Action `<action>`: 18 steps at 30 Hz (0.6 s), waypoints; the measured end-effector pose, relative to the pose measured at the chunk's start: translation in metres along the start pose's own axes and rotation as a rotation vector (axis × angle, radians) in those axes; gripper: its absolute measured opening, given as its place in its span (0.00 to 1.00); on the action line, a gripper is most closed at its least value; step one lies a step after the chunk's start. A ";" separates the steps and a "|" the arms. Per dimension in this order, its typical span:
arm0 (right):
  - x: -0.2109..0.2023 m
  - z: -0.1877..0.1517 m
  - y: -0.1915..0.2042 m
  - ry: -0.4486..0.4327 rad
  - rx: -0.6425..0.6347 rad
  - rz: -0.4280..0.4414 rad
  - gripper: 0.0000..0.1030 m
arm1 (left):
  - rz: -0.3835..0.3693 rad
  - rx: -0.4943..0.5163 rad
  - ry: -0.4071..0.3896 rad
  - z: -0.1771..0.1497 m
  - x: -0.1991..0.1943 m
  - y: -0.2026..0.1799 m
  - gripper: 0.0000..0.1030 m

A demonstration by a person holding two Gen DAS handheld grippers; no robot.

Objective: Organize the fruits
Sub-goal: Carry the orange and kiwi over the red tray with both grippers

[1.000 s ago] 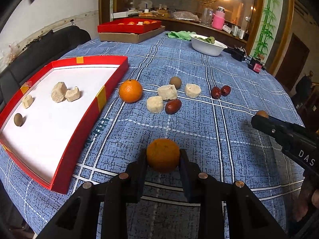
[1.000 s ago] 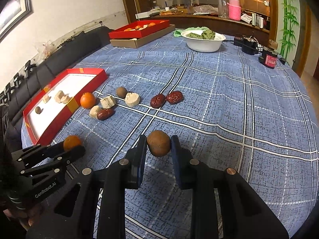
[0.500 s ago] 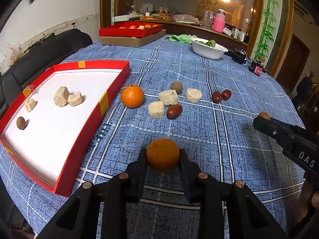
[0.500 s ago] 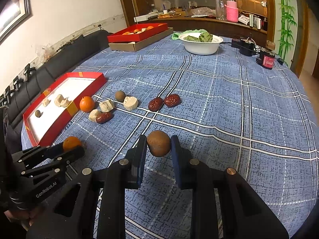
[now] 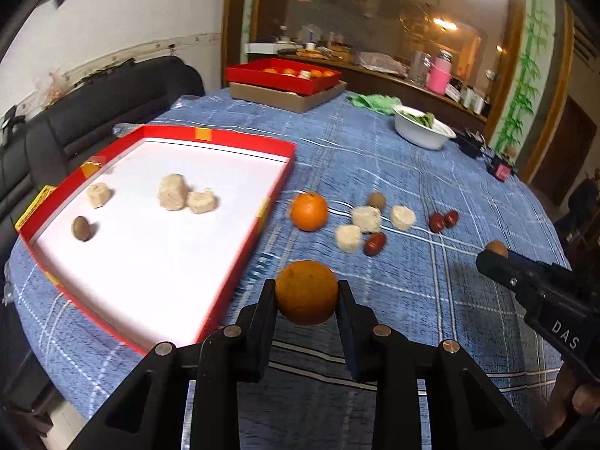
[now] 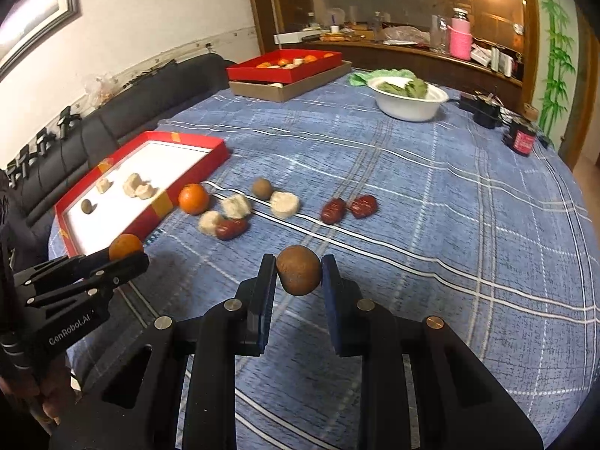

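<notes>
Left gripper (image 5: 306, 292) clamped on orange (image 5: 306, 291) just beside red tray (image 5: 240, 273) rim, right gripper (image 6: 299, 275) clamped on brown round fruit (image 6: 299, 275) over tablecloth; round skins w/ narrow pad contact, so a tilt could roll either out.

You are working in a dim room lit warmly from ceiling lamps (image 5: 444, 24) behind the far glass, which flare into soft yellow spots in both views. Your white tray floor (image 5: 157, 225) reads nearly blown out in the left wrist view, and its red rim (image 5: 240, 273) smears with motion blur. The pale chunks and the loose orange (image 5: 308, 211) look soft there too. The right wrist view is somewhat sharper, with a bright glare patch on the picture frame (image 6: 37, 11). Both fisheye lenses bend the tablecloth (image 6: 450, 225) lines and darken every corner.
</notes>
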State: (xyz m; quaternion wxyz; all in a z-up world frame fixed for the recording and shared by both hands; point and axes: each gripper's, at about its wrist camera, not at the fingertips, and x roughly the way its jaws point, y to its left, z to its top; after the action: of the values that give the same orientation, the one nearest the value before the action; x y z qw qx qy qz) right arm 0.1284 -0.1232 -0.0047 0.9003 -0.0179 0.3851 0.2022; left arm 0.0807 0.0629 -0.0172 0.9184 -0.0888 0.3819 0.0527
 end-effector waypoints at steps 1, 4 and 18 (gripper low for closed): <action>0.000 0.001 0.004 -0.002 -0.007 0.006 0.22 | 0.003 -0.013 -0.004 0.001 -0.002 0.005 0.29; 0.001 0.005 0.016 -0.006 -0.024 0.025 0.23 | 0.016 -0.043 -0.016 0.004 -0.005 0.016 0.29; 0.015 0.025 0.083 -0.016 -0.133 0.128 0.23 | 0.113 -0.162 -0.046 0.017 -0.010 0.075 0.29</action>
State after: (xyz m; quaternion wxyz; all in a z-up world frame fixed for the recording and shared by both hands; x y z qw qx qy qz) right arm 0.1236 -0.0369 0.0128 0.8854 -0.0512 0.3639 0.2845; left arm 0.0736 0.1398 -0.0075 0.9122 -0.1399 0.3598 0.1372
